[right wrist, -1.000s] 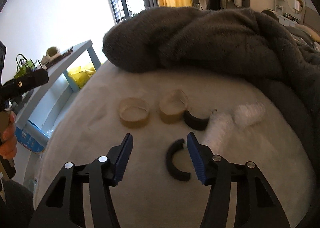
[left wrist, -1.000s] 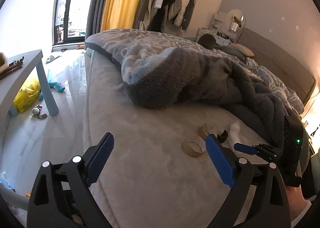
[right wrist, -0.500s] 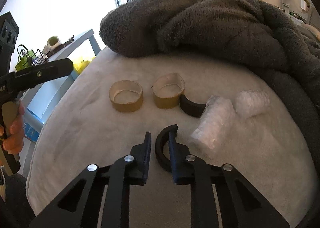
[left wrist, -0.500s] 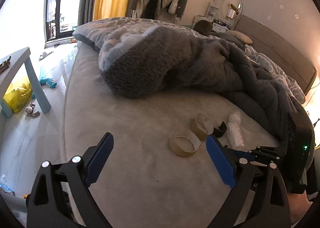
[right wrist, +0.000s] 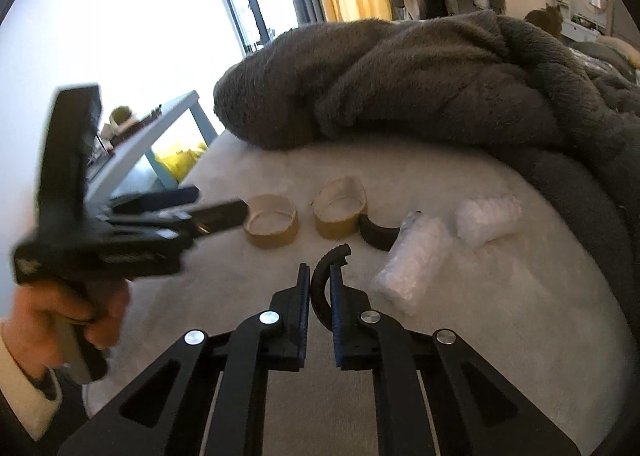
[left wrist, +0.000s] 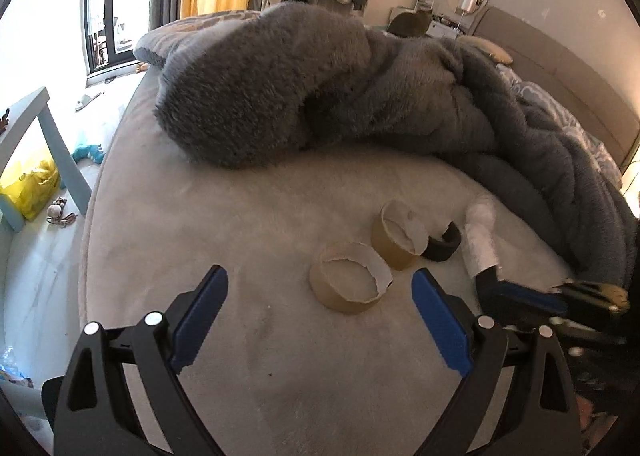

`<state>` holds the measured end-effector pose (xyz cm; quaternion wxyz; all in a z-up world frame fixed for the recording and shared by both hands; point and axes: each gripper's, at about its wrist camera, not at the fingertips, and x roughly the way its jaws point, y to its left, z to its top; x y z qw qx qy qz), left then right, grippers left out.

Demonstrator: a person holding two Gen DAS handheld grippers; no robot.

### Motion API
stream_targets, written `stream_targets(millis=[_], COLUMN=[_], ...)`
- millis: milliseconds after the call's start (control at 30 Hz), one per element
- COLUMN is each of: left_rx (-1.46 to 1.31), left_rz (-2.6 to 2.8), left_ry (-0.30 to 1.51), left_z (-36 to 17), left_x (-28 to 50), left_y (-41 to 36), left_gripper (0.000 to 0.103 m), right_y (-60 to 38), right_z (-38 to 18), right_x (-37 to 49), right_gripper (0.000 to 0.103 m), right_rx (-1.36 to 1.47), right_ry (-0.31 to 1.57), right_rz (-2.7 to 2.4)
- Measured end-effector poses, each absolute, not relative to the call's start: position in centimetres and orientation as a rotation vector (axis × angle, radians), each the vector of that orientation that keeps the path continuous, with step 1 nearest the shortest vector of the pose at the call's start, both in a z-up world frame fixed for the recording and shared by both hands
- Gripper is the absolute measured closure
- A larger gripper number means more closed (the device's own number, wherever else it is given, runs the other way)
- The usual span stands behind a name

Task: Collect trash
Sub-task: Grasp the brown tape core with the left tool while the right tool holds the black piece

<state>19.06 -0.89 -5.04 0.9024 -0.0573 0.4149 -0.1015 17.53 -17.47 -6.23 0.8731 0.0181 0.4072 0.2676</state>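
Black curved strip [right wrist: 320, 288] pinched in right hand-held gripper [right wrist: 320, 292]; left hand-held gripper [left wrist: 320, 316] spread wide, level above cardboard ring [left wrist: 350, 282].

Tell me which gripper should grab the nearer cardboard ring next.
Left. The left gripper is open right at the nearer cardboard ring; the right gripper is shut on the black curved piece.

The grey bed [left wrist: 200, 240] carries a rumpled blanket [left wrist: 360, 88], two cardboard rings [left wrist: 350, 282], plastic wads [right wrist: 416, 260].
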Motion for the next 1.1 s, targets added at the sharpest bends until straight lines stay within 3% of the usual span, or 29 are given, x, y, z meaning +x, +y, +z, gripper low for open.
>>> stream_targets(millis=[500, 700, 867, 1100], left_rx=[-0.071, -0.099, -0.101, -0.088], left_rz=[-0.153, -0.142, -0.173, -0.199], left_ry=[0.911, 0.909, 0.902, 0.880], left_z=[-7.7, -8.0, -7.8, -7.0], left_x=[21.0, 21.3, 21.0, 20.7], left_y=[-3.7, -3.2, -3.1, -3.8], left_gripper=[0.021, 0.030, 0.046, 0.049], right_y=[-22.2, -22.3, -22.1, -21.0], right_z=[-6.3, -6.0, -5.4, -4.4], right_x=[17.2, 17.2, 17.3, 17.0], right_gripper=[0.093, 0.093, 0.093, 0.093], right_rx=[0.171, 0.183, 0.193, 0.174], right_ry=[0.829, 0.822, 0.817, 0.805], right_rz=[0.555, 0.551, 0.547, 0.548])
